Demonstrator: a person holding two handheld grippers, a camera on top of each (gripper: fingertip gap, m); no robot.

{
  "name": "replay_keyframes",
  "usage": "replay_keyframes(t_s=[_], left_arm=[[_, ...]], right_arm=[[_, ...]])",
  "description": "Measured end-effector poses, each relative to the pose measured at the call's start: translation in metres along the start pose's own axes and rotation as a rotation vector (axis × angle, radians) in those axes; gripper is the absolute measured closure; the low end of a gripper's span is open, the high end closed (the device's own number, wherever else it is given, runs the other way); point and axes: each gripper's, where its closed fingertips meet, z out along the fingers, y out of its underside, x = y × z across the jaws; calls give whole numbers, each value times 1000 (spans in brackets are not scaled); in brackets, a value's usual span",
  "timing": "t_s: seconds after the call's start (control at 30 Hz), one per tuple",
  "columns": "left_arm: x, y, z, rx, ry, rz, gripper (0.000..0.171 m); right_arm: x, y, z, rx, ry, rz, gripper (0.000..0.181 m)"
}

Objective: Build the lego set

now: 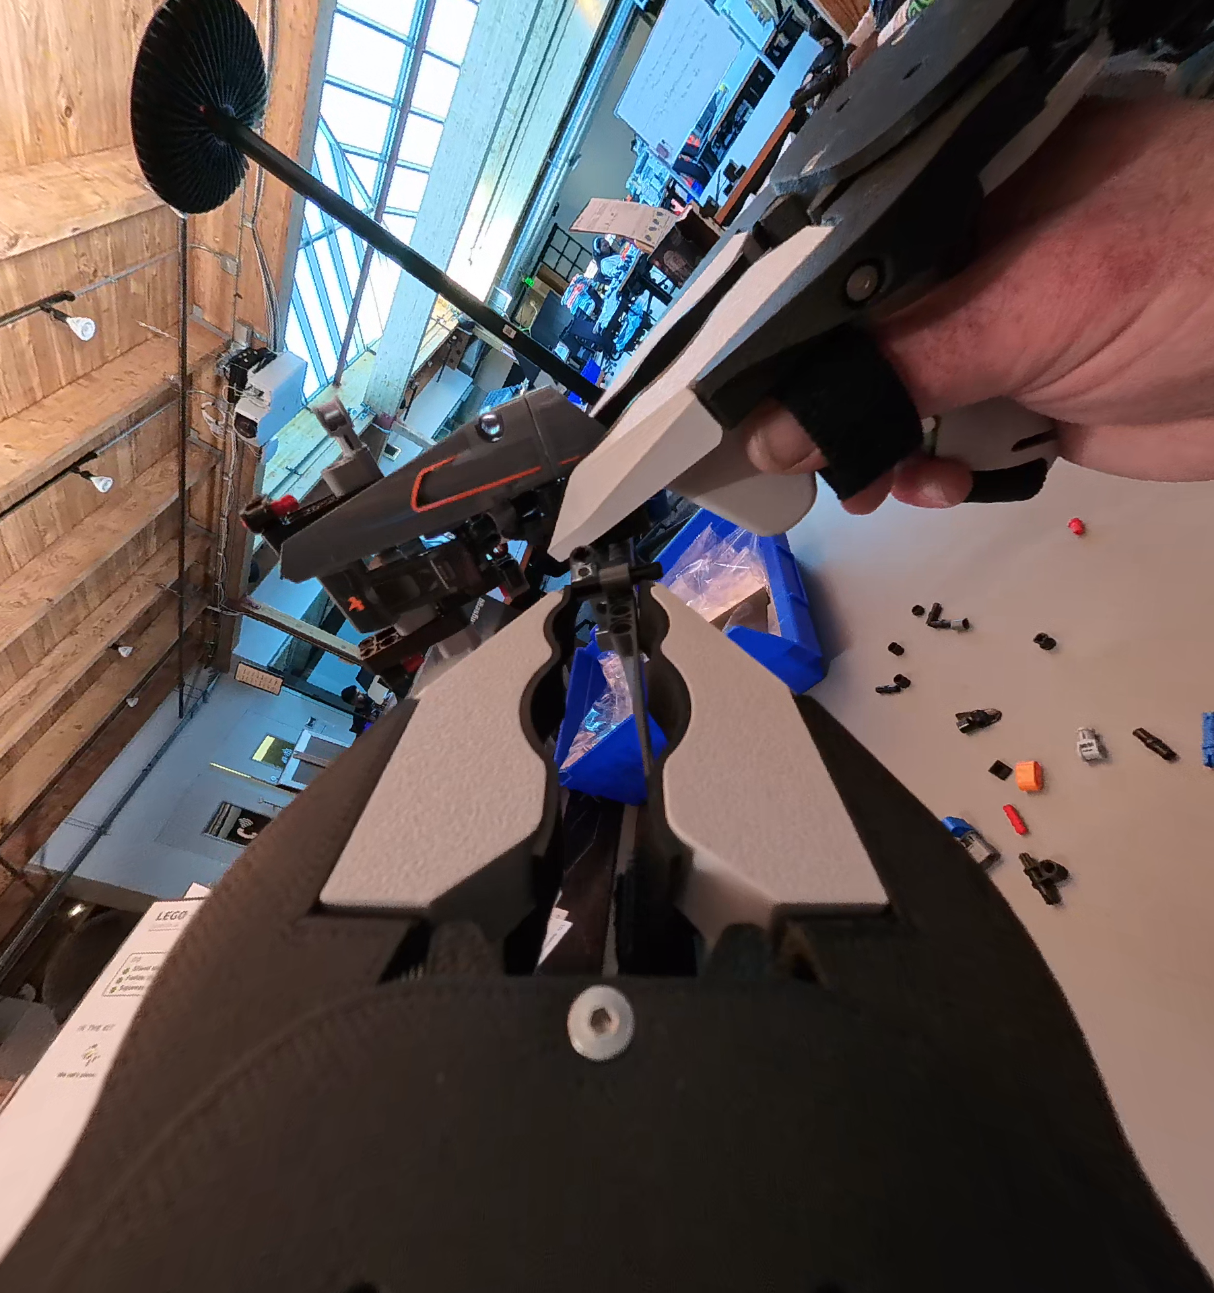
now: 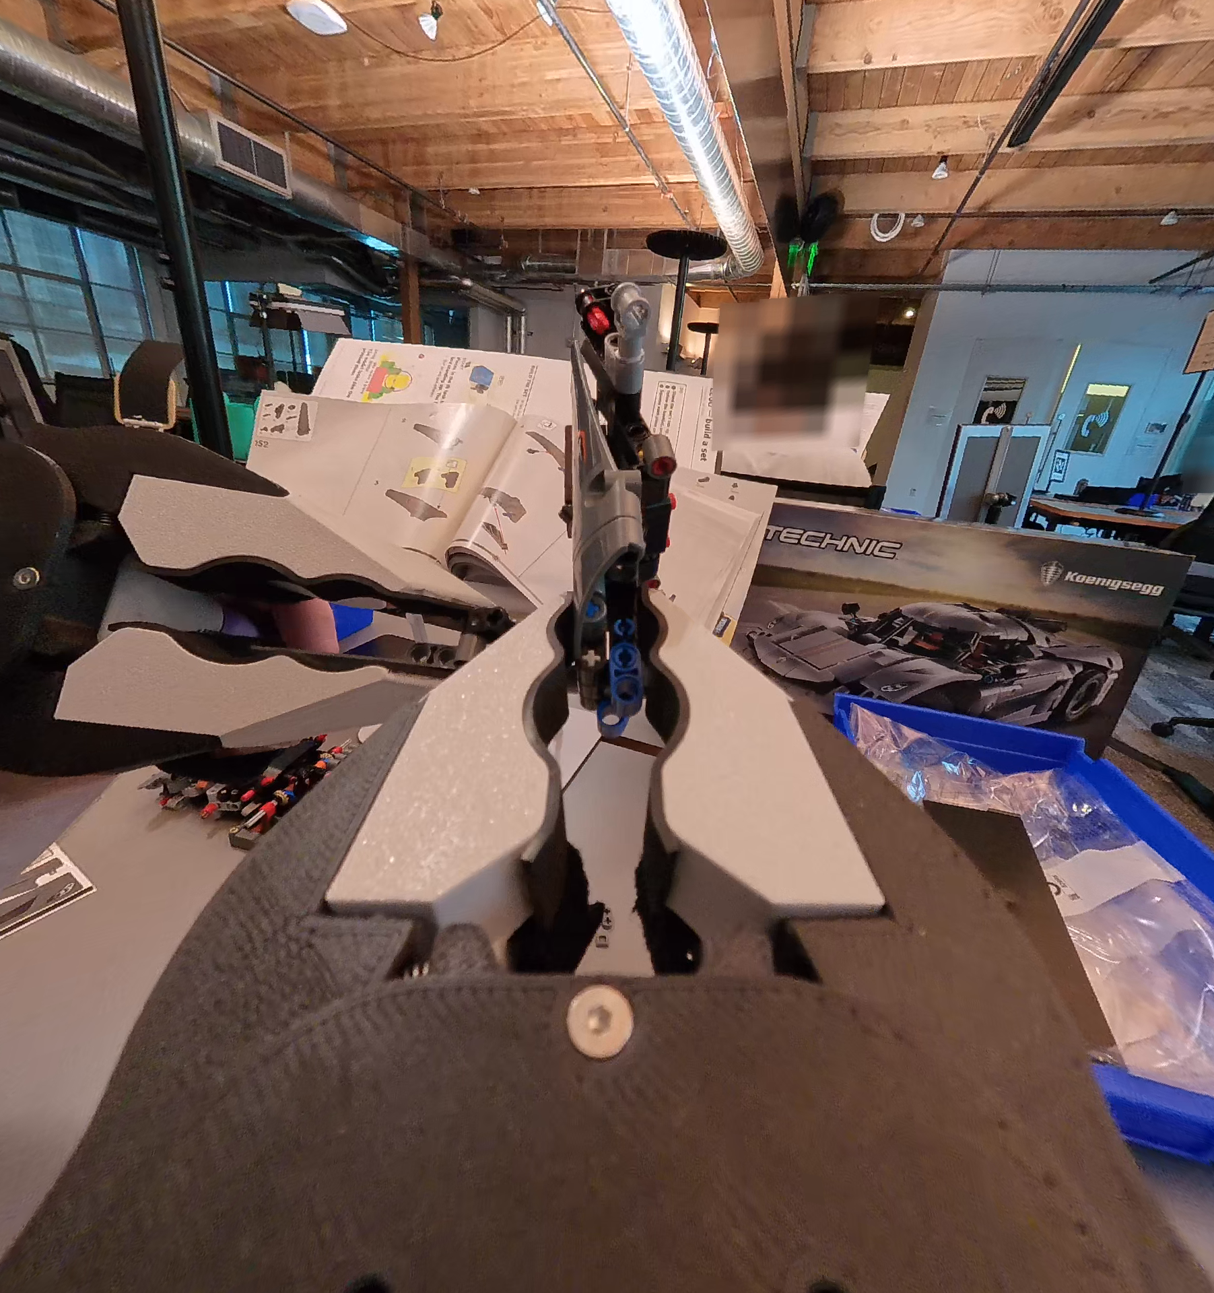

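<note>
My left gripper (image 1: 611,603) is shut on a thin dark grey beam piece (image 1: 614,581) with pin holes, held off the table. My right gripper (image 2: 607,619) is shut on the lower end of a grey panel assembly (image 2: 604,504) with blue connectors and red pins, held upright. In the left wrist view the right gripper (image 1: 583,483), in a person's hand (image 1: 1079,336), holds that assembly (image 1: 436,504), which has an orange line. The beam's far end reaches right up to it. In the right wrist view the left gripper (image 2: 460,637) comes in from the left with the beam (image 2: 478,619).
Loose small pieces (image 1: 1030,775) lie scattered on the grey table (image 1: 1114,1014). Blue bins (image 2: 1149,804) hold plastic bags. An open instruction booklet (image 2: 436,476), the set's box (image 2: 940,630), a partly built chassis (image 2: 254,783) and a sticker sheet (image 2: 16,902) lie around.
</note>
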Motion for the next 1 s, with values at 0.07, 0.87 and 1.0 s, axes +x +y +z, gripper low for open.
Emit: replay_keyframes(t_s=[0.07,0.87,1.0], left_arm=[[1,2,1,-5,4,-5,156],[34,76,38,-163,74,-44,156],[43,88,44,-196,90,-54,156]], right_arm=[[1,3,2,-2,-2,8,167],[31,87,33,19,-132,215,167],[36,103,36,10,-152,275,167]])
